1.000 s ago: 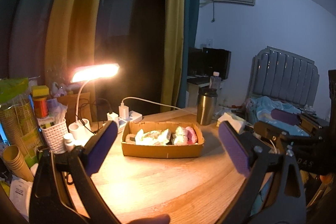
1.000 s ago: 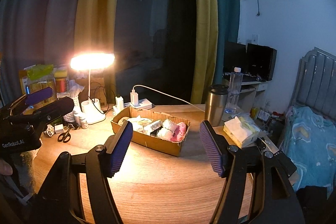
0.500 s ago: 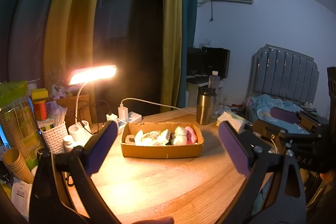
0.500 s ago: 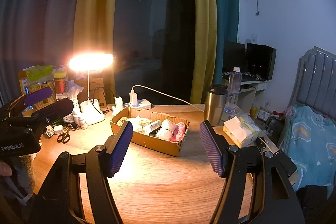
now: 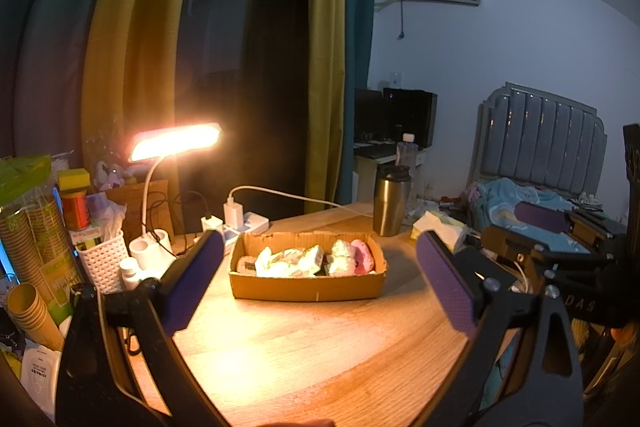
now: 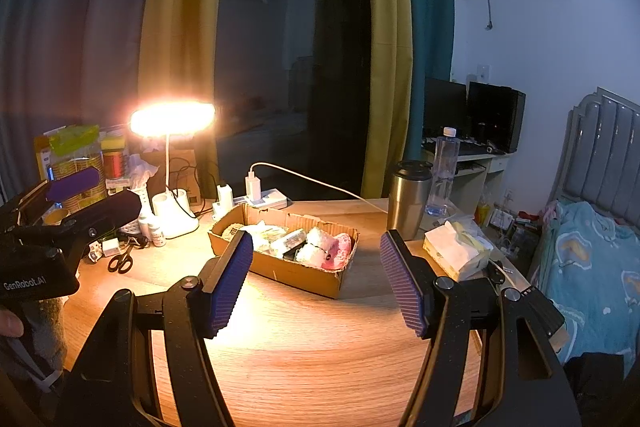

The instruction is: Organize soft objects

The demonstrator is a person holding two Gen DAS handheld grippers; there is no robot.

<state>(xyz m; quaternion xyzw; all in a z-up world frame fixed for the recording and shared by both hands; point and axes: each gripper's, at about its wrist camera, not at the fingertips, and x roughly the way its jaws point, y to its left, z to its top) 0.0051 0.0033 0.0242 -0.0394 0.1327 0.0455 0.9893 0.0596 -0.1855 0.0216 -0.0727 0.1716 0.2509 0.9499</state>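
A wooden counter (image 6: 304, 347) glows under warm lamplight. Nearest, the left tongs (image 5: 318, 283) and the right tongs (image 6: 316, 283) both stand wide apart, clamping nothing, hovering above bare wood. Beyond them sits a cardboard box (image 6: 296, 273) holding the soft objects (image 5: 308, 259), white bundles and what looks like a pink one. Behind stand a steel tumbler (image 6: 408, 199) and a lit desk lamp (image 6: 172, 119).
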